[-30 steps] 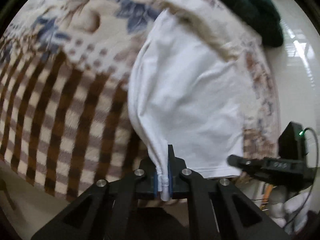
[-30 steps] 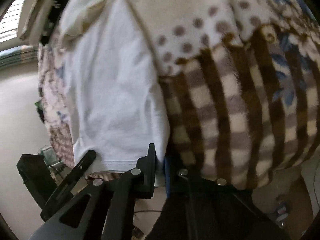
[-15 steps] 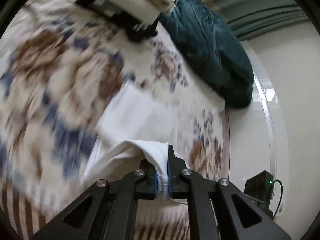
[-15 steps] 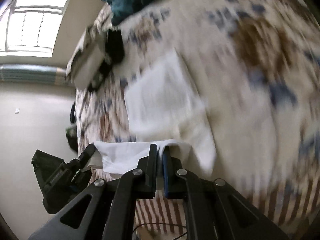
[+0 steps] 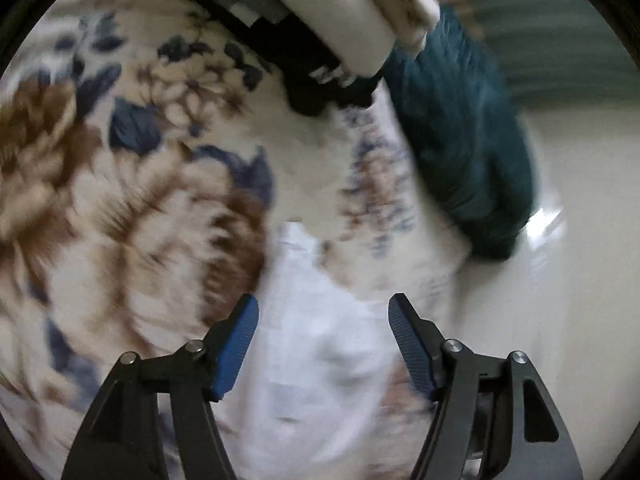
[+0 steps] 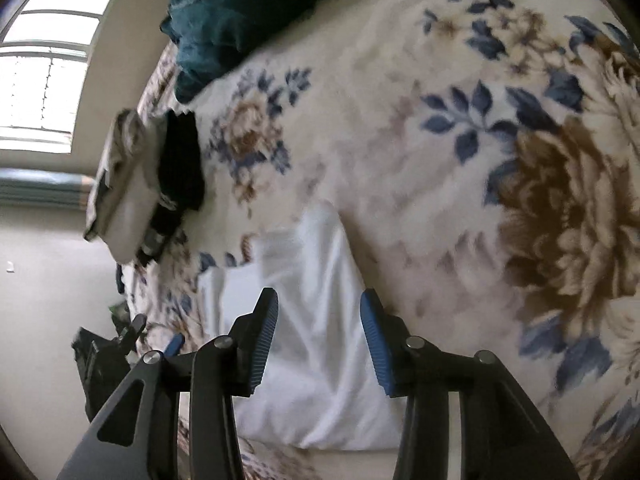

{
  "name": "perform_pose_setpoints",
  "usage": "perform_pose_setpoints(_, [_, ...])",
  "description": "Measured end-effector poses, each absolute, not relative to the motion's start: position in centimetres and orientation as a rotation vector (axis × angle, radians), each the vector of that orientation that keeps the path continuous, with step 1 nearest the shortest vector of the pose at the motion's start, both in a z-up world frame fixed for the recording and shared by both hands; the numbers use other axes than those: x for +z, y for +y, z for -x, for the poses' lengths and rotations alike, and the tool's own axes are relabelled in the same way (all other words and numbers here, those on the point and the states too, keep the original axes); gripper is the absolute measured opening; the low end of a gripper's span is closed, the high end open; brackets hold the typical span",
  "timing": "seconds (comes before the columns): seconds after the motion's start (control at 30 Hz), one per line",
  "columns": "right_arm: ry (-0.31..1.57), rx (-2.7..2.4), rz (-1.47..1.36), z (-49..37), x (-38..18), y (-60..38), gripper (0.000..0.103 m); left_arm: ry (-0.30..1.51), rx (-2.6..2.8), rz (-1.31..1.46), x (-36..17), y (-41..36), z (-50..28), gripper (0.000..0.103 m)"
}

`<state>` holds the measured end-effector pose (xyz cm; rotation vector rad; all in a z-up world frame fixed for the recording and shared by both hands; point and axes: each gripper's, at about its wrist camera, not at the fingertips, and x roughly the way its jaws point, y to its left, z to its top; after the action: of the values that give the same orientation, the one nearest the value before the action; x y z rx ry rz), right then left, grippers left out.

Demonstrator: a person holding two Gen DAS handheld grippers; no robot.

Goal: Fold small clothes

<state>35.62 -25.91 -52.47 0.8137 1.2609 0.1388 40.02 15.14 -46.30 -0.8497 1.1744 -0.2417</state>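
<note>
Now both grippers are seen with their jaws spread wide and nothing held between them. The left gripper [image 5: 323,334] is shown above a white garment [image 5: 316,344], which lies on a floral blanket [image 5: 132,200]; its blue pads [image 5: 236,346] stand on either side of the cloth, and contact with it cannot be judged because that view is blurred. The right gripper [image 6: 319,334] is likewise held over the white garment [image 6: 320,320], whose cloth fills the gap between the parted fingers. In the right wrist view the garment is seen folded into a rough rectangle, with one narrow end toward 12 o'clock and the wider end toward 6 o'clock, near the blanket's edge. The floral blanket [image 6: 400,120] is patterned with brown blooms and blue leaves.

A stack of folded clothes [image 6: 132,184] is found at 10 o'clock of the garment in the right wrist view, well apart from it, with pale pieces set on dark ones. The same stack of folded clothes [image 5: 320,20] appears at 12 o'clock in the left wrist view. A dark teal bundle [image 6: 232,16] is placed beyond the stack, at 11 o'clock, and is seen as a dark teal bundle [image 5: 468,140] at 2 o'clock in the left view. A bright window [image 6: 44,60] is visible at 10 o'clock, at the right view's edge.
</note>
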Motion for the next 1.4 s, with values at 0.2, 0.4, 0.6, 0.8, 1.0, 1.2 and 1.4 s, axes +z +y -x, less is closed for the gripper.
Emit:
perform_pose_setpoints(0.2, [1.348, 0.137, -0.770, -39.2, -56.4, -24.6, 0.045, 1.283, -0.334, 0.627, -49.7, 10.2, -43.6, 0.043])
perform_pose_setpoints(0.4, [1.261, 0.096, -0.724, -41.2, -56.0, -24.5, 0.002, 1.266, -0.346, 0.558, -50.6, 10.9, -44.8, 0.007])
perform_pose_setpoints(0.6, [1.366, 0.113, -0.740, -41.2, -57.2, -24.6, 0.007, 1.360, -0.251, 0.721, -51.6, 14.8, -43.6, 0.037])
perform_pose_setpoints(0.8, [1.412, 0.174, -0.775, -36.8, -55.7, -25.8, 0.043, 1.370, -0.253, 0.714, -49.2, 13.3, -38.1, 0.057])
perform_pose_setpoints(1.0, [1.556, 0.179, -0.757, -34.4, -59.3, -24.7, 0.043, 1.430, -0.132, 0.560, -52.1, 13.6, -36.5, 0.055])
perform_pose_setpoints(1.2, [1.505, 0.245, -0.780, -33.7, -58.7, -25.0, 0.048, 1.351, -0.251, 0.810, -51.2, 14.9, -36.2, 0.058])
perform_pose_setpoints(1.4, [1.540, 0.415, -0.890, -33.8, -62.2, -23.9, 0.065, 1.384, -0.377, 0.913, -54.5, 11.1, -37.5, 0.062])
